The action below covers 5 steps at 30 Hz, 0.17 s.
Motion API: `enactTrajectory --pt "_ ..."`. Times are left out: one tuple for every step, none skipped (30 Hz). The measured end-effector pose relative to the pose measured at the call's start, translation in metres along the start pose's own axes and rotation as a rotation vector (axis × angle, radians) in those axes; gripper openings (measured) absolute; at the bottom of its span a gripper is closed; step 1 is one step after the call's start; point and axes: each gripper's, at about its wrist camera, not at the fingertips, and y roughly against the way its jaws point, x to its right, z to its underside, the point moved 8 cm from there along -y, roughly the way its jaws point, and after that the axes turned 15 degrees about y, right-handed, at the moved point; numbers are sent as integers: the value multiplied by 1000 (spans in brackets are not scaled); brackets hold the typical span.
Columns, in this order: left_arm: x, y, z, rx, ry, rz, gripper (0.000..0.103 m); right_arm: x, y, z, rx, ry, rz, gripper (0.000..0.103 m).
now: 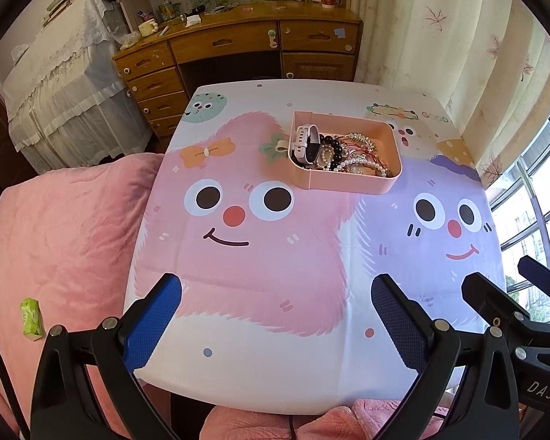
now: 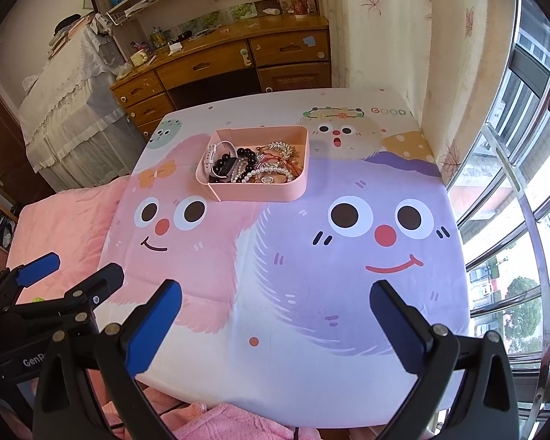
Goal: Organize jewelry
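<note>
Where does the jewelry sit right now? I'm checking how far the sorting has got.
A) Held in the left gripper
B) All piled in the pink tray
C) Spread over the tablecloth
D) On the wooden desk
B: the watch, black bead bracelet and pearl strands all lie inside the pink tray, while the left gripper and right gripper are open and hold nothing.
</note>
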Motion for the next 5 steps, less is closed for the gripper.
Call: enactTrajectory --pt "0 -1 -1 -3 1 1 102 -1 -2 0 -4 0 0 103" --pt "1 -3 -2 -7 2 3 102 0 -3 0 -9 0 -1 103" --pt "1 -5 -3 -11 1 4 102 0 -5 0 -13 0 0 103" --pt "2 -7 -3 -16 0 6 102 0 -6 0 -18 -2 1 103" --pt "3 -9 -3 -19 -2 6 102 1 -7 0 -21 -3 3 103"
